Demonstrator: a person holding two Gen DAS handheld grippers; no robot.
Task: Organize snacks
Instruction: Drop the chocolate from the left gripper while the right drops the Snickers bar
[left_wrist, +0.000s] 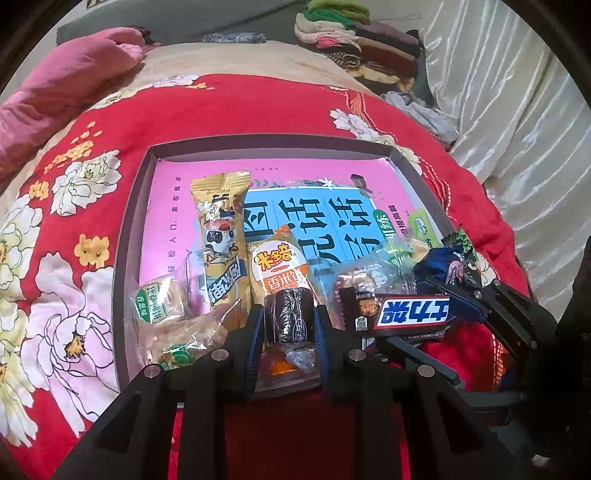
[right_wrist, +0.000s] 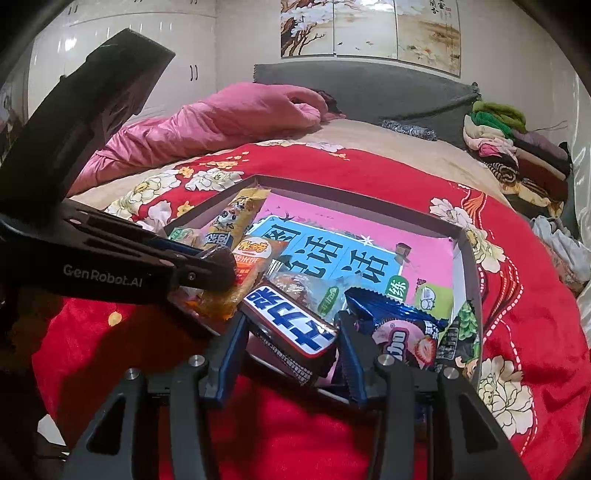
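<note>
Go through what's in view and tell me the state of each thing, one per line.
Left claw: shut on the dark roll snack.
Right claw: astride the chocolate bar, grip unclear.
Box: open, snacks inside.
Yellow wafer pack: sealed, lying flat.
Pink quilt: bunched up.

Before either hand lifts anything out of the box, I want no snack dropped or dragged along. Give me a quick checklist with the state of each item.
1. Left hand-held gripper closed on the dark wrapped roll: ok.
2. Right hand-held gripper clamped on the Snickers bar: cannot tell; the bar sits between the jaws, but pad contact on the right side is unclear.
3. Bar free of neighbours: not ok; the blue strawberry packet lies against it.
4. Roll free of neighbours: not ok; the orange rice cracker packet lies beneath it.
5. Box flat on the red floral blanket: ok.
</note>
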